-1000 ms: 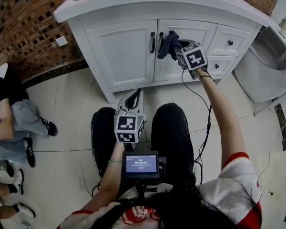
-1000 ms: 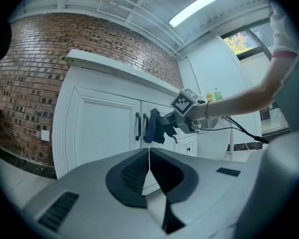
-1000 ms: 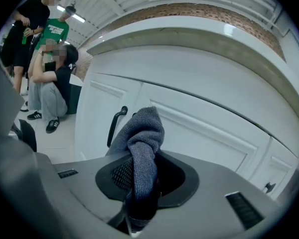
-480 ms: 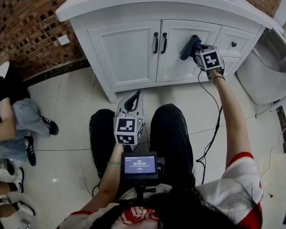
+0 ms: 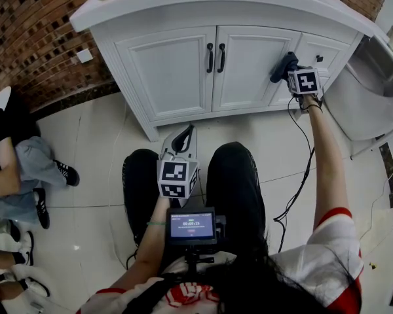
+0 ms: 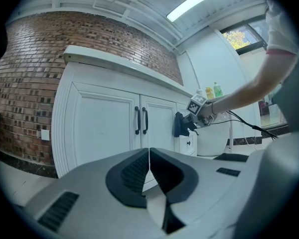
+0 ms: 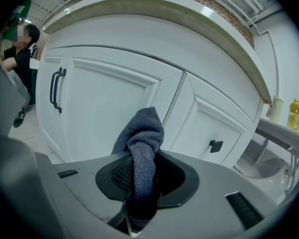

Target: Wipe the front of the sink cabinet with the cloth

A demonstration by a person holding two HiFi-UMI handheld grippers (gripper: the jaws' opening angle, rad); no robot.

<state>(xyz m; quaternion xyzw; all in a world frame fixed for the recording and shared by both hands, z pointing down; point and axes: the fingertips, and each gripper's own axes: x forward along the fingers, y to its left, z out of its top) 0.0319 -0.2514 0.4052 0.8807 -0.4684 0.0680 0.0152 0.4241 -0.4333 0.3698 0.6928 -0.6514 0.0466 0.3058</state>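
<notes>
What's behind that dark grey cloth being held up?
The white sink cabinet's front, near where its right door meets the drawers. The dark grey cloth, clamped in the right hand-held gripper, hides the patch directly behind it.

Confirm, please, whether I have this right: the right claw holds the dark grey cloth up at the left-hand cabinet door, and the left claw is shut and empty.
Not quite: the door is wrong. The head view shows the right claw holding the cloth at the right edge of the right-hand door, beside the drawers. The rest stands.
</notes>
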